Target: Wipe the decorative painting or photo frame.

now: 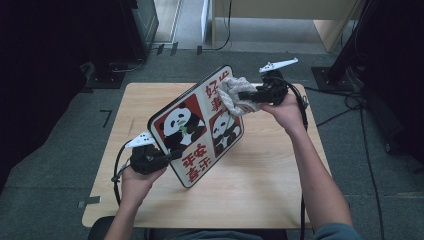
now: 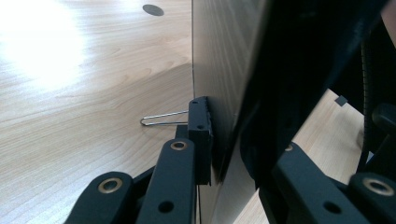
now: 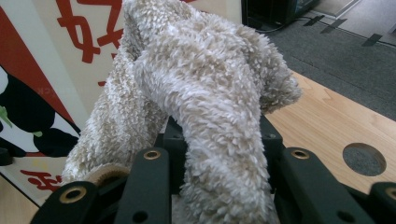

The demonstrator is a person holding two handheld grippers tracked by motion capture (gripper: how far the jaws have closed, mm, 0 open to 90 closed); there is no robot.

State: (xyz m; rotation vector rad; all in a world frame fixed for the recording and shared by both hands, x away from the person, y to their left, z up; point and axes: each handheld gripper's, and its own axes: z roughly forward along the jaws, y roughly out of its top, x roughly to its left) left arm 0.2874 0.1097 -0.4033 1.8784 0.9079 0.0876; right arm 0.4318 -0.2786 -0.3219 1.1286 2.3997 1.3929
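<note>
Wooden table (image 1: 260, 190) is bearing the tilted panda board (image 1: 200, 125) — left gripper (image 1: 172, 155) is clamping its lower-left edge. Right gripper (image 1: 245, 96) is gripping the fluffy cloth (image 1: 234, 95) — cloth is touching the board's upper-right corner.

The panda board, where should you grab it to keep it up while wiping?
Probably the panda board at its lower left edge, from the side, as the left gripper does: it is thin, tilted on its corner, leaving the picture face clear for the cloth.

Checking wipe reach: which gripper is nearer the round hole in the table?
Right. The right gripper holds the cloth near the hole at the far edge; the left gripper clamps the board nearer the person.
</note>
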